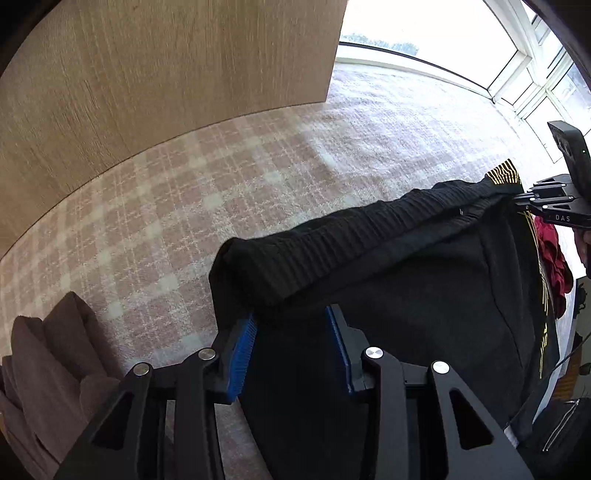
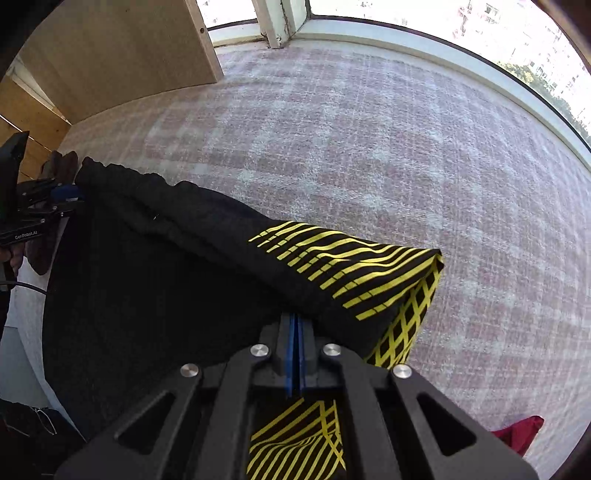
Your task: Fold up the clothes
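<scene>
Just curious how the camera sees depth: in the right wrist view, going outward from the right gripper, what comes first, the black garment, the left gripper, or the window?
1. Black garment: pinched in the right gripper, hanging left.
2. Left gripper: far left, at the garment's other end.
3. Window: top, beyond the checked carpet.

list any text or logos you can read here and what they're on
"DAS" on the black body of the right claw, seen from the left wrist view; the edge of the picture may cut it off.
"GenRobot.AI" on the black body of the left claw, seen from the right wrist view.
The yellow print on the black garment is only stripes and a grid, no letters I can read.
</scene>
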Demonstrator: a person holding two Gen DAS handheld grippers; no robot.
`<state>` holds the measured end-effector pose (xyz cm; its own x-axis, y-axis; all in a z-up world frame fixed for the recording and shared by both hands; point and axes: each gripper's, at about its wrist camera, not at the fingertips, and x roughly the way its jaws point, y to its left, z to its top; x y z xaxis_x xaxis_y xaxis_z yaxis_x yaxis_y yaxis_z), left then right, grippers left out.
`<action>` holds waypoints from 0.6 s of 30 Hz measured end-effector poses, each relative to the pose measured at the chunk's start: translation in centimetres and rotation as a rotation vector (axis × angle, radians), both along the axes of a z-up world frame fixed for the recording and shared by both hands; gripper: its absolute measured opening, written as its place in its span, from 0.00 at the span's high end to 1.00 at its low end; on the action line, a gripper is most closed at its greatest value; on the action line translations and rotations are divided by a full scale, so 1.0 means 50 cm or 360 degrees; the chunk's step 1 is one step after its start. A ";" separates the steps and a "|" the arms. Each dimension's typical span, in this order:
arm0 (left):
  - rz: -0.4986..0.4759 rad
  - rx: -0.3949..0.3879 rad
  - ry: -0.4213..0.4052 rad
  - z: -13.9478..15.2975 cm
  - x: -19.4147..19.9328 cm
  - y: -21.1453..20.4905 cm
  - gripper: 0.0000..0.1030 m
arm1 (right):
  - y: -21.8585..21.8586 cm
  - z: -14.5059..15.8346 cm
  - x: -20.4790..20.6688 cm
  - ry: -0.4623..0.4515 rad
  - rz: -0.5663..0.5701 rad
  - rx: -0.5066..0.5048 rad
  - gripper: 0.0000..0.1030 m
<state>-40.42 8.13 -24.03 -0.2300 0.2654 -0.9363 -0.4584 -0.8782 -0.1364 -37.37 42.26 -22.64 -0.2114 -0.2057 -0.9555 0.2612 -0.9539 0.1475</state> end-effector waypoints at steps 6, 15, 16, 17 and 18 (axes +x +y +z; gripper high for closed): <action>0.0154 0.0133 0.0143 0.073 -0.061 -0.027 0.65 | 0.036 0.070 -0.064 0.0250 -0.0162 0.0011 0.99; -0.0108 0.0177 -0.0056 0.004 -0.004 0.039 0.65 | -0.074 0.004 -0.031 0.0059 0.0098 -0.0065 0.99; -0.0093 0.0156 -0.0050 -0.004 -0.011 0.046 0.65 | -0.079 -0.007 -0.034 0.0048 0.0103 -0.0072 0.99; -0.0077 0.0135 -0.0043 -0.011 -0.018 0.051 0.65 | -0.082 -0.018 -0.040 0.0028 0.0105 -0.0083 0.99; -0.0050 0.0119 -0.0031 -0.017 -0.030 0.054 0.65 | -0.083 -0.029 -0.048 0.0015 0.0105 -0.0076 0.99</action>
<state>-41.94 10.83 -24.86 -0.2026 0.3413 -0.9179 -0.4822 -0.8505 -0.2098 -39.75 38.14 -24.11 -0.2049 -0.2648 -0.9423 0.3249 -0.9265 0.1897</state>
